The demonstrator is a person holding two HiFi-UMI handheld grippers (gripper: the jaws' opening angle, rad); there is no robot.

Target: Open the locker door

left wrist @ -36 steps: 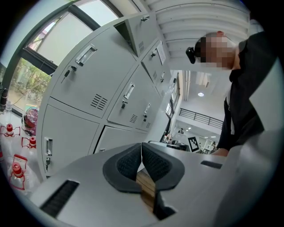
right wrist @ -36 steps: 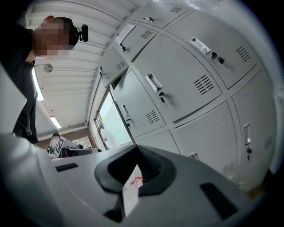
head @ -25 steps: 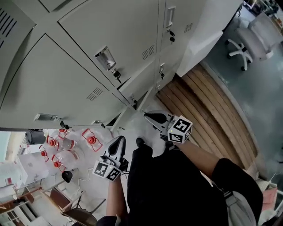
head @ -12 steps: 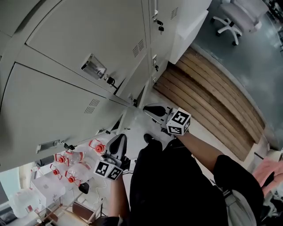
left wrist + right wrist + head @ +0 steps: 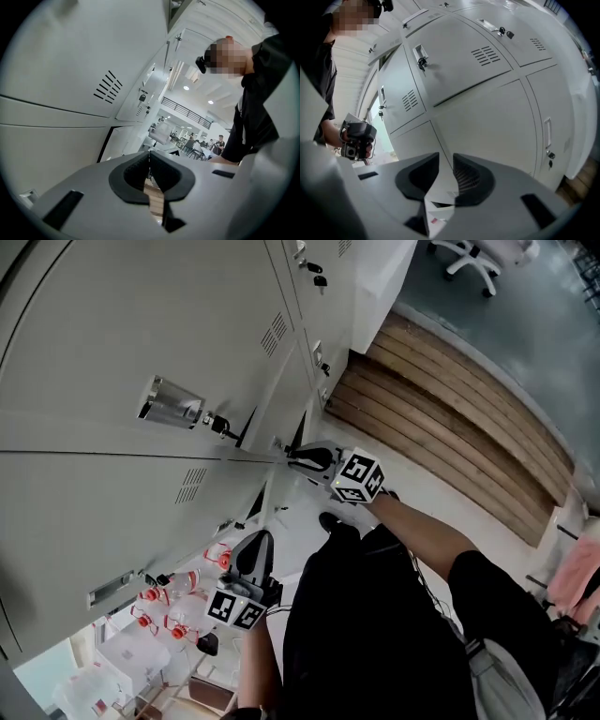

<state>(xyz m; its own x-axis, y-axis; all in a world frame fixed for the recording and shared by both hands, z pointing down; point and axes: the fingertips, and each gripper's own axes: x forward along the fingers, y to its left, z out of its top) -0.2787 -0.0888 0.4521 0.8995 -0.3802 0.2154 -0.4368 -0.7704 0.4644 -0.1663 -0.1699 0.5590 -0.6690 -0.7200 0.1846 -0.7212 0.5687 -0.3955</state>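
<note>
Right tool point(image 5: 446, 165) faces the locker door point(image 5: 487, 131), jaws opening, nothing between them; left tool point(image 5: 150, 164) hangs lower, jaws pressed together, empty.

Lockers point(image 5: 94, 334) wall off the whole left side; bottles point(image 5: 173, 610) crowd the floor at their foot; the pale floor point(image 5: 469, 502) beside the wooden boards point(image 5: 441, 409) lies open.

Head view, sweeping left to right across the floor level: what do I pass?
Red-capped bottles → left tool → right tool, jaws opening with nothing between them → wooden slats → pink item at the right edge.
</note>
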